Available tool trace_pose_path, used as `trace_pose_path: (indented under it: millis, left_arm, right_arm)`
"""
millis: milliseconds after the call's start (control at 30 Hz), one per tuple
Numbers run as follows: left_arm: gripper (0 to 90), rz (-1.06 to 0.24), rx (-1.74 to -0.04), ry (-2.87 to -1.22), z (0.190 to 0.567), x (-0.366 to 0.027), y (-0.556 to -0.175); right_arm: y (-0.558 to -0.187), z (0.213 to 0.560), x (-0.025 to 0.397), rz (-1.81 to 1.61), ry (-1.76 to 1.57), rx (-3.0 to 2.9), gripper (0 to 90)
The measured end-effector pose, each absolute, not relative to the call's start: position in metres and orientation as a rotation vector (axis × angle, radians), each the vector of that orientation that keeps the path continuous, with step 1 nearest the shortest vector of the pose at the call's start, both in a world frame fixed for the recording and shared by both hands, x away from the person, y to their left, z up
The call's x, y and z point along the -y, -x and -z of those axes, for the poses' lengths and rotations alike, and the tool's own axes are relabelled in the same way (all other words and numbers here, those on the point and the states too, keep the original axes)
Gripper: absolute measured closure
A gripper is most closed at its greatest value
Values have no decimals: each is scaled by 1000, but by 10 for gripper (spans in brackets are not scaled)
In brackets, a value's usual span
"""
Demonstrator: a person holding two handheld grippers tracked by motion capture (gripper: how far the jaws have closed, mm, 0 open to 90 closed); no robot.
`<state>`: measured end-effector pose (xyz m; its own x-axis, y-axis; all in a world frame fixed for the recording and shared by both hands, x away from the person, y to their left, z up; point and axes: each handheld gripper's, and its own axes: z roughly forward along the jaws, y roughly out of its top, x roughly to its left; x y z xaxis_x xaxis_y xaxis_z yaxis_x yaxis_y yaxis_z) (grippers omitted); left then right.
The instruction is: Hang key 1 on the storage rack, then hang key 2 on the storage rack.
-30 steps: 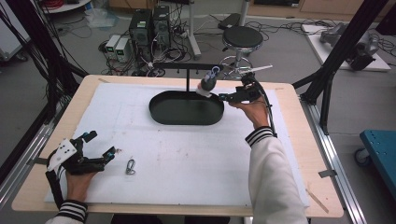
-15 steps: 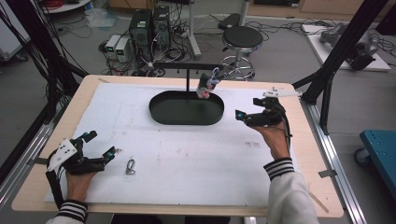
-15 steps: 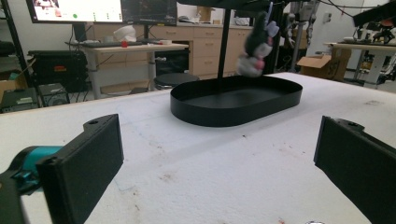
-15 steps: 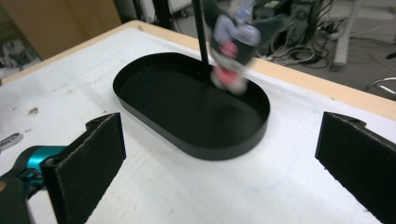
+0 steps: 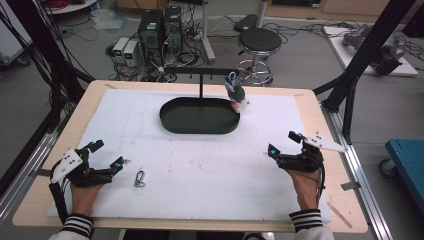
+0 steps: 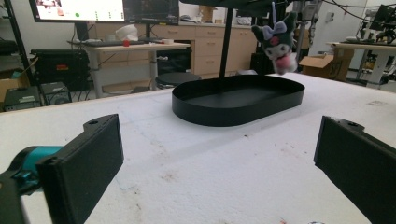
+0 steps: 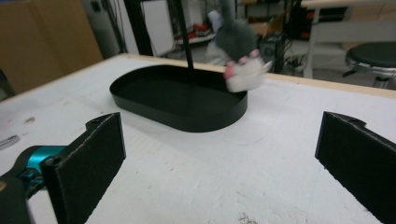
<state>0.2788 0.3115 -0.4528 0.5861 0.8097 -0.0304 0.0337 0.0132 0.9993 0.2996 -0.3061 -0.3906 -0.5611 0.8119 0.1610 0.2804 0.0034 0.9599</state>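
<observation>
High view: plush toy (image 5: 236,95) hangs from the stand's crossbar (image 5: 207,73) over the black tray (image 5: 172,122); both grippers, left (image 5: 107,157) and right (image 5: 283,143), rest spread and empty. Its loop could slip off, dropping it trayward.

- The right claw (image 5: 284,143) has drawn back from the small grey-and-pink plush toy (image 5: 236,94) that it held up at the black T-shaped hanging stand (image 5: 202,74) a second ago; it now sits low near the desk's right edge, toward the near right corner, with its jaws wide apart and empty.
- The plush toy is free of the claw and hangs from the stand's crossbar over the right end of the black oval tray (image 5: 199,116).
</observation>
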Motion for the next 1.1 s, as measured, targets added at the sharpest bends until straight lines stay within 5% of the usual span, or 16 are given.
trace_pose_path:
  millis: [1100]
  left_arm:
    - [18,-679,-768,-1471,451,-312,-281]
  right_arm:
    - [-266,441,295,-1614,-999,-1709,8]
